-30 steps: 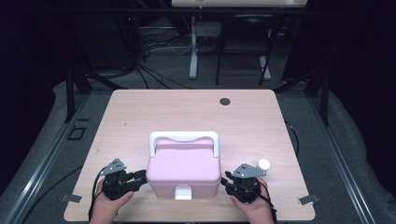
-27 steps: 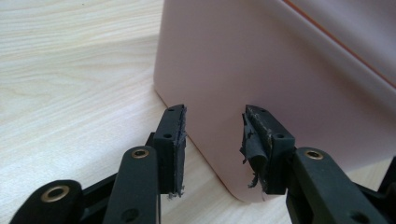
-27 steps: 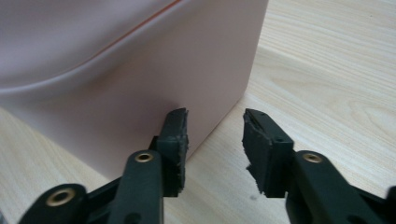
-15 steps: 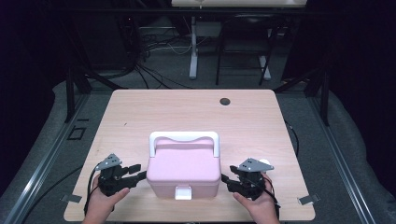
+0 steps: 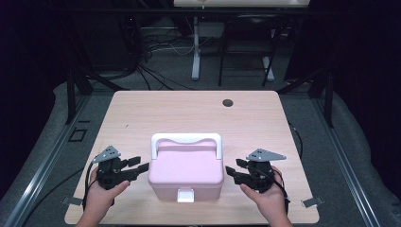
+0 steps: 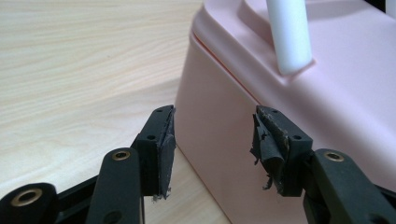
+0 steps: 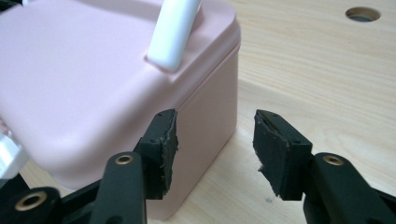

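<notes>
From the high view, a pink box (image 5: 186, 171) is sitting near the person's edge of the wooden table (image 5: 179, 113), its long axis running left to right, a white handle (image 5: 186, 140) arching over the far part of its lid and a white latch (image 5: 185, 194) facing the person. The left gripper (image 5: 137, 168) is hanging just beside the box's left end, the right gripper (image 5: 232, 171) just beside its right end, each pointing inward at the box. Both are about equally near, so the box is lying squarely between them. Their jaws have just been opening and are standing wide, with nothing clamped.

In the left gripper view, the left gripper (image 6: 211, 140) is gaping in front of the box's smooth, glossy plastic side wall (image 6: 219, 112), which is showing between the jaws without the frayed rubber pads (image 6: 164, 154) touching it. The rounded handle post (image 6: 289, 37) is rising from the lid above.

In the right gripper view, the right gripper (image 7: 215, 144) is likewise released, facing the box's rounded corner (image 7: 210, 112), with pale grained wood and a round hole (image 7: 362, 14) in the tabletop beyond.
</notes>
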`<state>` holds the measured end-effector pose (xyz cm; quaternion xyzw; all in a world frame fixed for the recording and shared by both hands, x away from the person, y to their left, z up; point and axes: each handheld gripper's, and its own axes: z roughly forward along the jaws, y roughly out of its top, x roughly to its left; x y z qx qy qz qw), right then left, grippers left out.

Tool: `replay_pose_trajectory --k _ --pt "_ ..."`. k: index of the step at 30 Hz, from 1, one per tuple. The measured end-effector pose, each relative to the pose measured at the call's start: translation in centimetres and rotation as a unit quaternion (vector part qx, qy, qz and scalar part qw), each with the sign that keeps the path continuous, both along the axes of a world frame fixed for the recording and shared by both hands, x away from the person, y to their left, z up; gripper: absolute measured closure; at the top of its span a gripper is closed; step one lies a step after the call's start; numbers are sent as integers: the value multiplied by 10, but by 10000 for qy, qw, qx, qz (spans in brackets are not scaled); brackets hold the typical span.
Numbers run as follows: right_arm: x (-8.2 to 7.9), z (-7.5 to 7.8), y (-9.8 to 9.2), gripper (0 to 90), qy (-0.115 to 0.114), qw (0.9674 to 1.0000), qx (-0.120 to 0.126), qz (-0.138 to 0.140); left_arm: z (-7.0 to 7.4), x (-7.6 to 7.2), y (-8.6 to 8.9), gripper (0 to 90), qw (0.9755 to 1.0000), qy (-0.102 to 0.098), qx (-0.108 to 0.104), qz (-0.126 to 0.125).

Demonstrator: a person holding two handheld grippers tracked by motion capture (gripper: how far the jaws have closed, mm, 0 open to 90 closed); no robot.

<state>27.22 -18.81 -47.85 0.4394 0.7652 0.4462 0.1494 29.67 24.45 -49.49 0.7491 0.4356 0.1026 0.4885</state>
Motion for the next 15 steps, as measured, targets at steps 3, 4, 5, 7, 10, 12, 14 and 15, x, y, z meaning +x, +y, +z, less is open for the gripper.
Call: replay_pose_trajectory --k 3,4,5,7,10,12,14,15 --pt "3 9 -3 511 -33 10000 17 -38 7 2 3 501 10000 -16 -25 28" --pt "4 11 -4 517 -50 10000 53 -52 10 3 3 502 10000 -37 -45 39" --pt "5 13 -5 525 -48 9999 89 -49 13 4 4 507 10000 -57 -54 44" --pt "6 17 -5 532 3 9999 162 -21 18 5 5 517 9999 -71 -81 48" --pt "8 22 -2 532 -60 9999 146 8 27 7 5 536 10000 -87 -21 20" --pt "9 27 0 532 -89 9999 133 48 33 9 5 554 9999 -90 -43 -18" --pt "10 31 2 532 -127 9998 157 82 40 11 5 554 10000 -79 -41 -46" --pt "11 33 4 533 -137 9997 180 112 43 12 4 557 9999 -74 -63 -50"
